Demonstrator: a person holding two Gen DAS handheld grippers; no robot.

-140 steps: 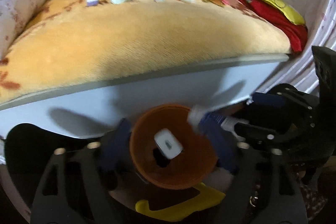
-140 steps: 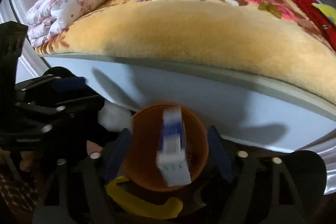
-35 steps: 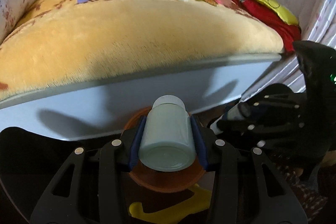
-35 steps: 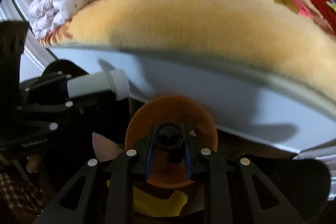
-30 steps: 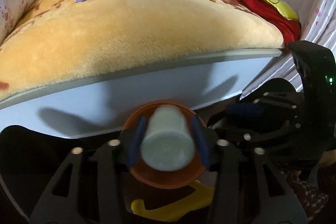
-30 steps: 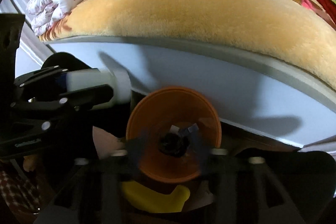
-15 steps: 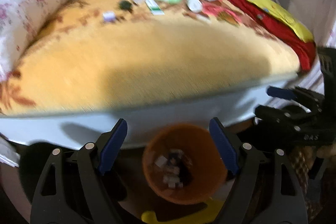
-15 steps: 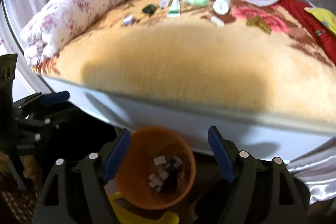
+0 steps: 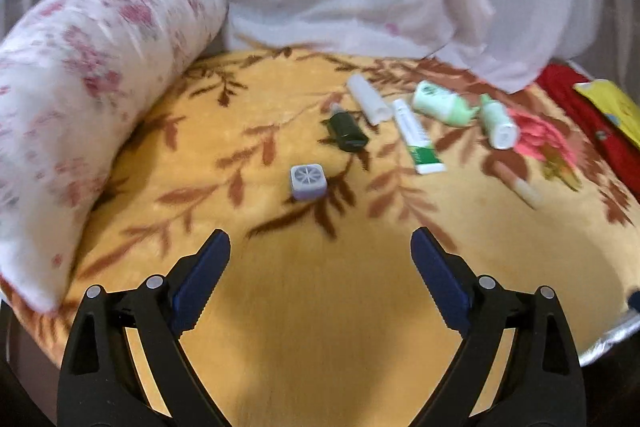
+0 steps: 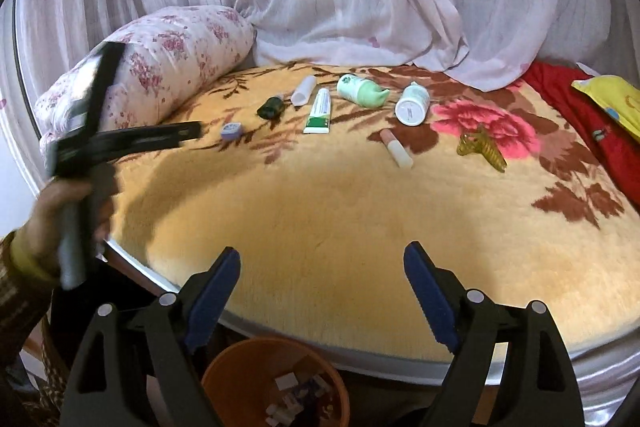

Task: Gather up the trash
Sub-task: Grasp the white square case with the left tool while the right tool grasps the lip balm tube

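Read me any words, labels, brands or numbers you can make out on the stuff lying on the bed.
None can be read.
Green-and-white tube: print on it, too blurred.
White bottle: faint lines on its base, too small.
Pale green bottle: a mark near its base, unreadable.
Left gripper: pale marks on its side, motion-blurred.

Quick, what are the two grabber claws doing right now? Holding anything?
Left gripper: open, jaws just opened wider, nothing between them, over the blanket.
Right gripper: open, jaws just opened wider, empty, above the orange bin.

Bottles [image 10: 362, 91] and tubes [image 10: 319, 111] lie on the bed [image 10: 320, 219]; the bin [image 10: 240, 375] stands before it.
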